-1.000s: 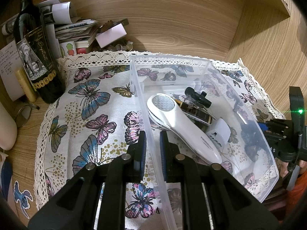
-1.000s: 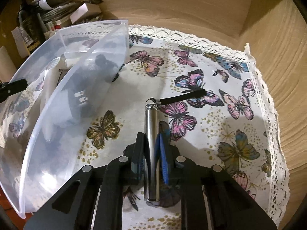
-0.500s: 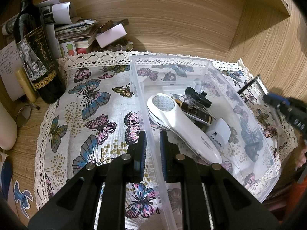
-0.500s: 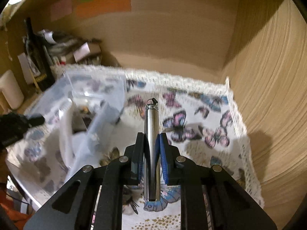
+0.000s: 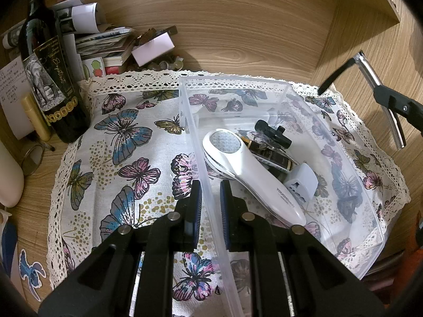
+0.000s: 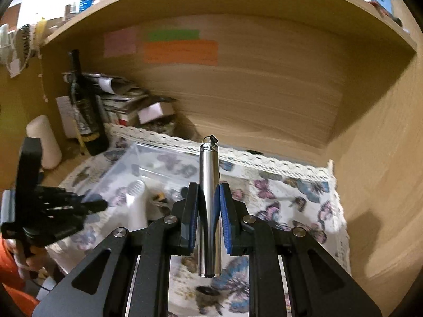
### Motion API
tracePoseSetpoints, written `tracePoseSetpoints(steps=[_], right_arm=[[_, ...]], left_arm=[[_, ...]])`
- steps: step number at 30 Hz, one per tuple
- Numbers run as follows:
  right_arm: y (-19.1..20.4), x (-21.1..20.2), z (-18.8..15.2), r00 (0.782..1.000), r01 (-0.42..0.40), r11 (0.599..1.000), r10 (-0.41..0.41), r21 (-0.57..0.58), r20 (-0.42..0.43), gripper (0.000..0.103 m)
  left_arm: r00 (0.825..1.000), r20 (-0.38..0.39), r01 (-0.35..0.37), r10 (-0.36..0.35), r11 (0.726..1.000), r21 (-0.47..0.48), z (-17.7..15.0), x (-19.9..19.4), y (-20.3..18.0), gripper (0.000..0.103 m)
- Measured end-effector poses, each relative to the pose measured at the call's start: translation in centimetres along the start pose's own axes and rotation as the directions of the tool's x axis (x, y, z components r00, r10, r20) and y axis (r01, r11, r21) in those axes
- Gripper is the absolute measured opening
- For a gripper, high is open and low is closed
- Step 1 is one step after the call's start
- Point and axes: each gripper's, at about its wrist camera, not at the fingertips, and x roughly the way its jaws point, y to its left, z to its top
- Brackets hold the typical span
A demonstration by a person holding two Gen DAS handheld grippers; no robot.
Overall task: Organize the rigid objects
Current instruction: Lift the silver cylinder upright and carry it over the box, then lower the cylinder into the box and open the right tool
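Observation:
My right gripper [image 6: 209, 192] is shut on a silver metal tube [image 6: 208, 206] with a black strap, held in the air above the butterfly cloth [image 6: 290, 200]. It shows in the left wrist view [image 5: 388, 97] high to the right of the clear plastic bin [image 5: 351, 174]. My left gripper [image 5: 210, 192] is shut on the bin's left wall. The bin holds a white handheld device [image 5: 248, 169], a white plug adapter [image 5: 301, 182], a dark bottle [image 5: 272, 155] and a small black object [image 5: 272, 132].
A wine bottle [image 5: 50, 79], a paper stack [image 5: 105, 42] and a white cylinder [image 5: 8, 174] stand at the left. Wooden shelf walls [image 5: 264, 26] close in the back and right. The cloth [image 5: 127, 158] covers the shelf floor.
My right gripper has lifted the silver tube off the cloth and raised it well above the bin's right side. My left gripper has stayed clamped on the bin wall.

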Motion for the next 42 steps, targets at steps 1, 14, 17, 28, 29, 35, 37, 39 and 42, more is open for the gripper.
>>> tracePoseSetpoints(steps=[1, 14, 17, 28, 29, 35, 37, 39, 42], right_arm=[[0.3, 0.1, 0.0, 1.000, -0.008, 1.000, 0.008, -0.005, 0.000, 0.014], [4.7, 4.6, -0.8, 0.986, -0.119, 0.990, 0.109, -0.079, -0.123, 0.014], [5.3, 5.9, -1.2, 0.978, -0.131, 0.988, 0.115, -0.086, -0.173, 0.014], [6.1, 8.1, -2.5, 0.951, -0.154, 0.980, 0.112, -0.128, -0.289, 0.015], [6.1, 8.0, -2.5, 0.952, -0.155, 0.979, 0.113, -0.130, -0.285, 0.015], [5.7, 7.4, -2.1, 0.959, -0.150, 0.982, 0.117, -0.115, -0.258, 0.015], [5.4, 6.9, -2.0, 0.963, -0.141, 0.984, 0.111, -0.109, -0.245, 0.015], [4.7, 6.1, -1.9, 0.969, -0.126, 0.987, 0.101, -0.097, -0.225, 0.016], [3.6, 5.0, -1.7, 0.977, -0.096, 0.993, 0.080, -0.072, -0.198, 0.018]], left_arm=[[1.000, 0.000, 0.000, 0.000, 1.000, 0.001, 0.0, 0.0, 0.0, 0.013], [1.000, 0.002, 0.006, -0.006, 1.000, -0.001, 0.0, -0.1, 0.2, 0.013], [1.000, 0.002, 0.004, -0.004, 1.000, 0.004, 0.0, -0.1, 0.2, 0.013], [1.000, 0.002, 0.007, -0.007, 1.000, 0.006, 0.0, 0.0, 0.1, 0.013], [1.000, 0.002, 0.007, -0.007, 1.000, 0.005, 0.0, 0.0, 0.1, 0.013], [1.000, 0.002, 0.006, -0.006, 1.000, 0.006, 0.0, 0.0, 0.1, 0.013], [1.000, 0.002, 0.006, -0.006, 1.000, 0.007, 0.0, 0.0, 0.1, 0.013], [1.000, 0.002, 0.006, -0.006, 1.000, 0.006, 0.0, 0.0, 0.1, 0.013], [1.000, 0.002, 0.006, -0.006, 1.000, 0.006, 0.0, 0.0, 0.1, 0.013]])
